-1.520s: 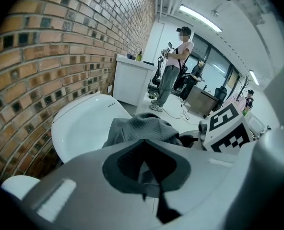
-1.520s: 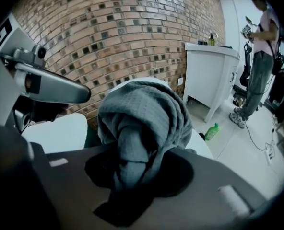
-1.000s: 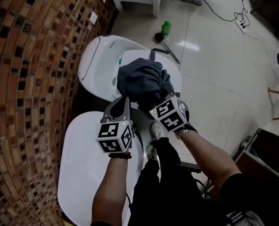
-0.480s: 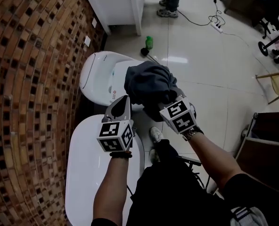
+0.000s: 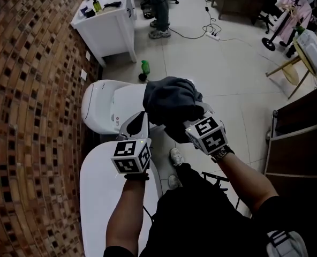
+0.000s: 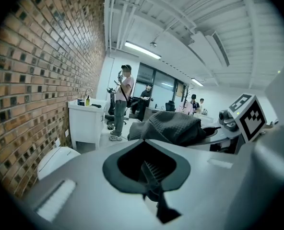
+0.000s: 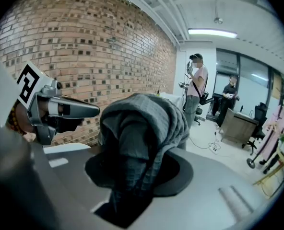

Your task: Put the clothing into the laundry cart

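A dark grey garment [image 5: 172,103] hangs bunched up in the air above the tiled floor. My right gripper [image 5: 195,121] is shut on it; in the right gripper view the cloth [image 7: 142,123] drapes over and fills the jaws, hiding the right gripper's [image 7: 132,181] fingertips. My left gripper [image 5: 139,123] is just left of the bundle, pointing at it, jaws together with nothing between them. In the left gripper view the garment [image 6: 173,127] sits ahead of the shut left gripper [image 6: 149,169], apart from it.
Two white rounded machines [image 5: 107,106] [image 5: 102,197] stand along the brick wall [image 5: 35,116] on the left. A white cabinet [image 5: 107,25], a green bottle [image 5: 145,67] and a standing person [image 5: 158,9] are farther off. Dark wooden furniture [image 5: 300,143] is on the right.
Both grippers have risen with the garment, away from the far white machine. The view has swung to take in more of the room beyond.
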Demonstrator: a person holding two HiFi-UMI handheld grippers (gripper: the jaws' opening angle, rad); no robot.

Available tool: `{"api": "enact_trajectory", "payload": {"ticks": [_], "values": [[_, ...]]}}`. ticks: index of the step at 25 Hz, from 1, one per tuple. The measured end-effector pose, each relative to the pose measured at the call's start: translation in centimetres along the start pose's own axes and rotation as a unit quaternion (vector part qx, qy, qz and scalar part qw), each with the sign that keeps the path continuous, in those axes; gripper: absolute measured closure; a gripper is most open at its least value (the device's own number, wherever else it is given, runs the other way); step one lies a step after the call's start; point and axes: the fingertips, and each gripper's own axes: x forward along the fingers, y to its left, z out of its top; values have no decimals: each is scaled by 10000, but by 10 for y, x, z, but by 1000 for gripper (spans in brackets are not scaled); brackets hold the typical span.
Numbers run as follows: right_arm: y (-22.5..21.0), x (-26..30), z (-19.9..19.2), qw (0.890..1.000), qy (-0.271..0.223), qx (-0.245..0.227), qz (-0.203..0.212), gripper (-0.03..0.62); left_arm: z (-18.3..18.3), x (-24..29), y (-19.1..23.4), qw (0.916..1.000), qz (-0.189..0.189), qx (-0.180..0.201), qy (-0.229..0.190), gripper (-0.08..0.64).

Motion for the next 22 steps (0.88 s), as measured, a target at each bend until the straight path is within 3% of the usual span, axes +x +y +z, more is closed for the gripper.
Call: {"api": "enact_trajectory", "payload": {"ticks": [8, 16, 22], "values": [[-9, -99, -29, 9960, -239, 602, -615, 446, -11, -10, -94, 9951, -917, 342, 119, 558], [-47, -178, -44, 9865, -375, 1027, -1217, 446, 3, 6, -187, 9825, -1734, 647, 194, 558], [-74, -230, -63, 9775, -531, 1260, -1609, 446, -10, 21, -247, 9723, -2164, 801, 385, 558]]}}
